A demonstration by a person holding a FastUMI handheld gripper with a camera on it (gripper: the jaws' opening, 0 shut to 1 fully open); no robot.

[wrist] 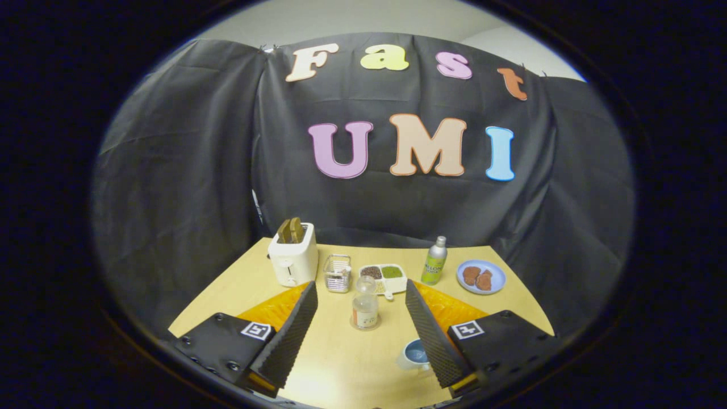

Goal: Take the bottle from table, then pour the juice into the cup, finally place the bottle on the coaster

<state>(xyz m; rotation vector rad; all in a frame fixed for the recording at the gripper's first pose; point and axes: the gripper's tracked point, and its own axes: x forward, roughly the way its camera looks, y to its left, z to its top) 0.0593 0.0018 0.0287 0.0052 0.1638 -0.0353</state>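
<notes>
The gripper point(360, 292) hangs spread wide, holding nothing, the clear bottle point(364, 304) upright on its coaster point(364, 326) between the fingers (cup point(413, 353) close by), so a careless nudge could topple it.

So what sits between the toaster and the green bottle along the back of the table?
In the gripper view, a small wire basket and a divided white dish sit between the toaster and green bottle. The gripper has its fingers open.
</notes>
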